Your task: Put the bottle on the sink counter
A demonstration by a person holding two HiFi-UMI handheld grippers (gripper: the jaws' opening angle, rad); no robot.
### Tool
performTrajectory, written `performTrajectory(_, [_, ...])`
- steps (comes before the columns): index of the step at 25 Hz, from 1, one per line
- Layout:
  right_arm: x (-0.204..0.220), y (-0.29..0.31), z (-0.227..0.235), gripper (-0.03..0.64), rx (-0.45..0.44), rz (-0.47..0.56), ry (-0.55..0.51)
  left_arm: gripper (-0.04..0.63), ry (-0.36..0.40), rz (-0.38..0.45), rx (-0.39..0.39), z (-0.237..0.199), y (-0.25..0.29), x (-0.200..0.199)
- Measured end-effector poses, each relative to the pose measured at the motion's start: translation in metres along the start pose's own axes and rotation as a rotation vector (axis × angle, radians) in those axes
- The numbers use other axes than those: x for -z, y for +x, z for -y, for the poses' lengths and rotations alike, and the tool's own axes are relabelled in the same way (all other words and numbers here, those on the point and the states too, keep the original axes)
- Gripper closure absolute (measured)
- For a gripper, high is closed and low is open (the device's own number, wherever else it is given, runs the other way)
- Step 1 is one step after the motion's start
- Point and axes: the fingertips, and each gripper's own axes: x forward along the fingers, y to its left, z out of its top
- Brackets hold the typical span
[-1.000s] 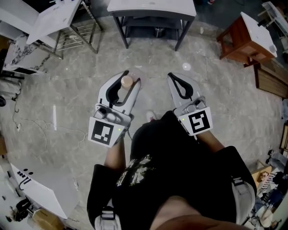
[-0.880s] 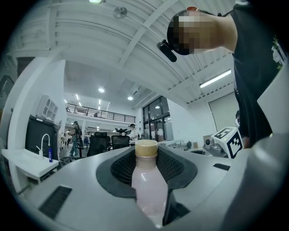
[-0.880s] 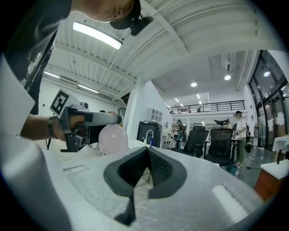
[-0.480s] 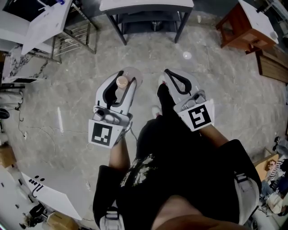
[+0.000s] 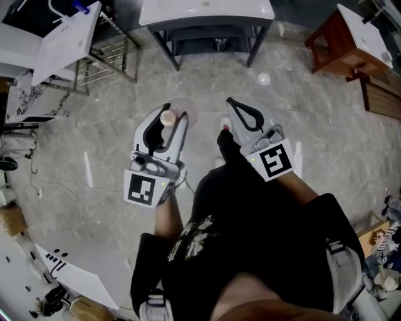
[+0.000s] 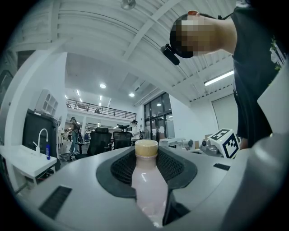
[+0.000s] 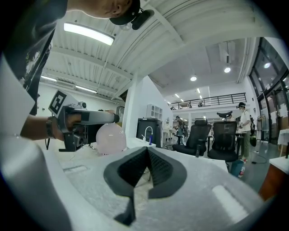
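Pale pink bottle (image 6: 147, 182) with tan cap, upright, clamped between the jaws of the left gripper (image 6: 146, 152) (above the marbled floor (image 5: 94, 135)). Just beside it the right gripper (image 7: 146, 151), jaws together on nothing. Well apart, at the left gripper view's left edge, a white sink counter (image 6: 20, 159) with faucet.

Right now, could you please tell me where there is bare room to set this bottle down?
The white counter straight ahead shows a bare top along its near edge. The left counter is bare at its near end, crowded by the tap and blue bottle at the far end.
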Motion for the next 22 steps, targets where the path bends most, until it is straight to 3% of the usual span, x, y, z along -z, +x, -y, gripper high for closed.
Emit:
performTrajectory(7, [0.007, 0.052, 0.055, 0.621, 0.014, -0.006, 0.023, 0.446, 0.015, -0.005, 0.012, -0.046, 0.063, -0.001])
performTrajectory(11, [0.006, 0.078, 0.087, 0.621, 0.012, -0.009, 0.039, 0.446, 0.015, 0.047, 0.014, -0.073, 0.100, -0.009])
performTrajectory(22, [0.023, 0.126, 0.183, 0.621, -0.001, -0.013, 0.009, 0.446, 0.045, -0.028, -0.039, -0.119, 0.188, -0.009])
